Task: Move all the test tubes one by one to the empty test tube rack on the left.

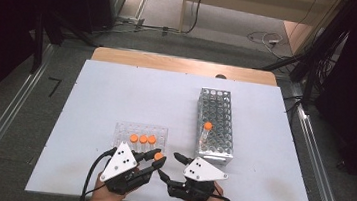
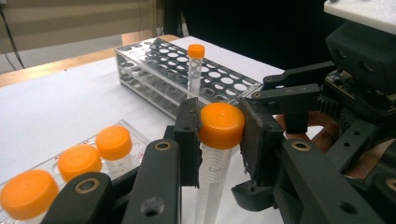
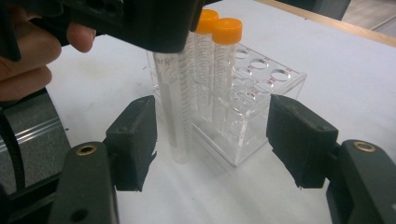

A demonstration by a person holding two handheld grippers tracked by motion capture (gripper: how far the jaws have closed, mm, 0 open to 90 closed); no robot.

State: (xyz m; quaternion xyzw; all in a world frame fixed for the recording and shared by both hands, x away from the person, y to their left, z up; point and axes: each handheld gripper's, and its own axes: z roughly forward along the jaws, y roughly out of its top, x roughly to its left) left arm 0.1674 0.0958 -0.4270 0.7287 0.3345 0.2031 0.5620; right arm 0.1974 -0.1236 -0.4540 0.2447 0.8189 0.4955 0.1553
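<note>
- High view: the left tongs (image 1: 156, 159) sit at about 6 o'clock on the white table (image 1: 117, 89), clamped on the orange cap of a clear tube (image 1: 158, 156).
- Left gripper view: both pads press the cap of that tube (image 2: 221, 125) from either side, and the tube hangs upright below them (its lower end is cut off by the frame).
- Right gripper view: the right tongs (image 3: 212, 140) stand open, pads well apart. The tube (image 3: 175, 107) rises between them, nearer the left pad but not touching either, its bottom end on or just above the table (I cannot tell which).
- Just behind the tube is a small clear rack (image 1: 140, 136) holding three orange-capped tubes (image 1: 143, 139).
- At about 3 o'clock from that rack lies a long metal rack (image 1: 216, 124), with one capped tube (image 1: 206, 132) standing upright in it.
- The right tongs are just beside the left ones, on their 3 o'clock side.
</note>
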